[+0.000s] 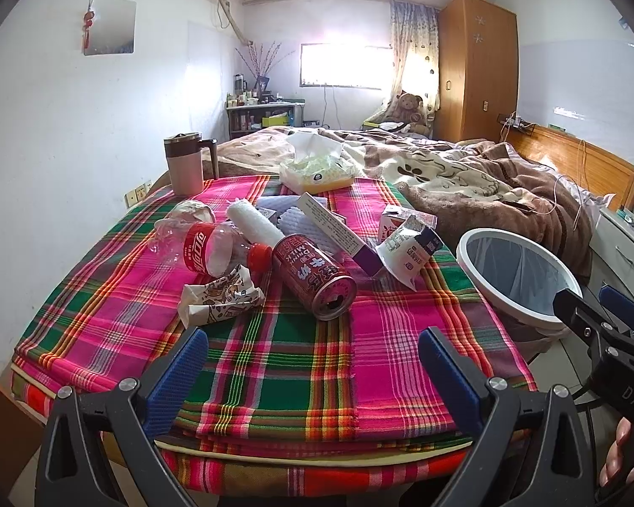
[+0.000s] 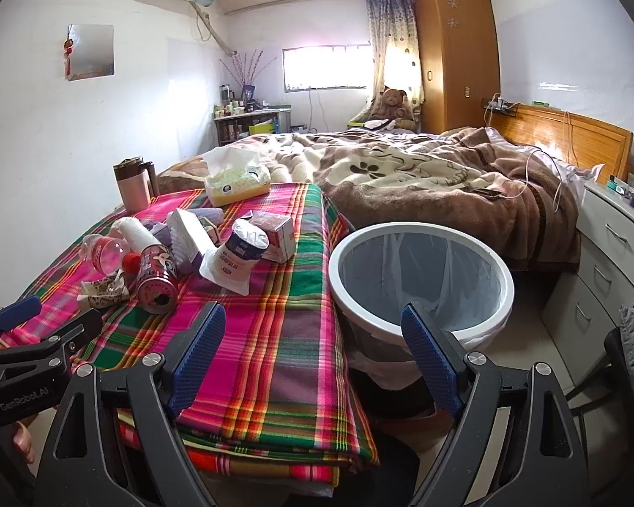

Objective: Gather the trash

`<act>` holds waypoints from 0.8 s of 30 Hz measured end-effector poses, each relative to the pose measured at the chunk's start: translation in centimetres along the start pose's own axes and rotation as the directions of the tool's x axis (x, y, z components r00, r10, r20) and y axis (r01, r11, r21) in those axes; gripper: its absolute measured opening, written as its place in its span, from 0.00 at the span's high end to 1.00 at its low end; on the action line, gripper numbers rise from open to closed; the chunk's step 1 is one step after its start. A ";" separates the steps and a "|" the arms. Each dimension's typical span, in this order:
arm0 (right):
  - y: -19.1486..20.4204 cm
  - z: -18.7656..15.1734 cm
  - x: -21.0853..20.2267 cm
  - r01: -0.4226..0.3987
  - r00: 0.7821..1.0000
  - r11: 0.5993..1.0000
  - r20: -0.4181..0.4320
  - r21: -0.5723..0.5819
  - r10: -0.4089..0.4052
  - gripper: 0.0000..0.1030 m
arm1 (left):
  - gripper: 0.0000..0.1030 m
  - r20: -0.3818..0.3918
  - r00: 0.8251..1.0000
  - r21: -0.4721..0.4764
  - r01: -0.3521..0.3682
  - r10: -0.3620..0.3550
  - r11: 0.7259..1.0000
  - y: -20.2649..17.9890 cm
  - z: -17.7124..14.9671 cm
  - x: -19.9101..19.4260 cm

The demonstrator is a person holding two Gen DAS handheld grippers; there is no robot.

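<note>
Nothing picked yet: both the left gripper (image 1: 312, 374) and right gripper (image 2: 312, 352) hang released (2 empty), so next means reaching the red can (image 1: 315, 281) for the bin (image 2: 422, 279).

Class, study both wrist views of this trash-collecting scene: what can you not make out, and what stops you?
- Bin: its bottom; the liner and the right gripper cover it in the right wrist view.
- Purple pads: mostly hidden behind the long box and foam roll, left wrist view.
- Shelf bottles: too small to identify.
- Can: contents unseen through its opening.
- Left gripper: open, empty.
</note>
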State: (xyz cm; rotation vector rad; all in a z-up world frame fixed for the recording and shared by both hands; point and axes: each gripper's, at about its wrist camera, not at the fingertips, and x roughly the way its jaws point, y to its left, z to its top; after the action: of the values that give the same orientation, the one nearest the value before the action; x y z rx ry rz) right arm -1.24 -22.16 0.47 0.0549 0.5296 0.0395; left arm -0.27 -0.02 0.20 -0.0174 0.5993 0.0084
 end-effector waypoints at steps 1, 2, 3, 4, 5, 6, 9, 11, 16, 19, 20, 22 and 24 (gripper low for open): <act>0.0 0.0 0.0 -0.001 1.000 1.000 0.000 -0.001 0.001 0.16 | 0.02 0.000 1.000 0.000 0.001 -0.001 1.000 0.0 0.0 0.0; 0.0 0.0 0.0 -0.001 1.000 1.000 0.001 -0.001 0.001 0.16 | 0.02 0.000 1.000 0.000 0.001 -0.001 1.000 0.0 0.0 0.0; -0.1 0.0 0.0 -0.001 1.000 1.000 0.001 -0.001 0.001 0.16 | 0.02 0.000 1.000 0.000 0.000 0.000 1.000 0.0 0.0 0.0; 0.0 0.0 0.1 -0.001 1.000 1.000 0.001 -0.001 0.001 0.16 | 0.02 0.000 1.000 0.000 0.000 0.000 1.000 0.0 0.0 0.0; 0.0 0.0 0.1 -0.001 1.000 1.000 0.000 -0.001 0.001 0.16 | 0.02 0.000 1.000 -0.001 0.000 0.000 1.000 0.0 0.0 0.0; 0.0 -0.1 0.1 0.000 1.000 1.000 0.000 -0.001 0.000 0.16 | 0.02 0.001 1.000 -0.001 0.001 -0.001 1.000 0.0 0.0 0.0; 0.0 -0.1 0.1 -0.001 1.000 1.000 0.001 -0.001 0.001 0.16 | 0.02 0.000 1.000 -0.001 -0.001 0.001 1.000 0.0 0.0 0.0; 0.0 -0.1 0.0 0.000 1.000 1.000 0.002 -0.002 0.000 0.16 | 0.02 0.000 1.000 0.000 -0.001 0.001 1.000 0.0 0.0 0.0; 0.1 -0.1 0.0 0.003 1.000 1.000 0.001 0.000 -0.003 0.16 | 0.02 0.000 1.000 0.000 -0.002 0.002 1.000 0.2 0.1 -0.1; 0.1 -0.1 0.0 0.003 1.000 1.000 0.001 -0.001 -0.003 0.16 | 0.02 0.000 1.000 -0.001 -0.002 0.002 1.000 0.1 0.1 -0.1; 0.1 -0.1 0.0 0.002 1.000 1.000 0.001 -0.002 -0.002 0.16 | 0.02 0.000 1.000 -0.002 -0.002 0.002 1.000 0.2 0.1 -0.1; 0.1 -0.1 0.0 0.003 1.000 1.000 0.001 -0.002 -0.003 0.16 | 0.02 0.000 1.000 -0.003 -0.003 0.003 1.000 0.2 0.1 -0.2; 0.1 -0.1 0.0 0.003 1.000 1.000 0.001 -0.002 -0.003 0.16 | 0.02 0.000 1.000 -0.003 -0.002 0.002 1.000 0.3 0.1 -0.1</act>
State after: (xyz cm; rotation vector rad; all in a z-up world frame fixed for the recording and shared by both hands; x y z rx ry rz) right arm -1.34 -22.07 0.38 0.0518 0.5288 0.0370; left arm -0.32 0.25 0.39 -0.0199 0.5994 0.0117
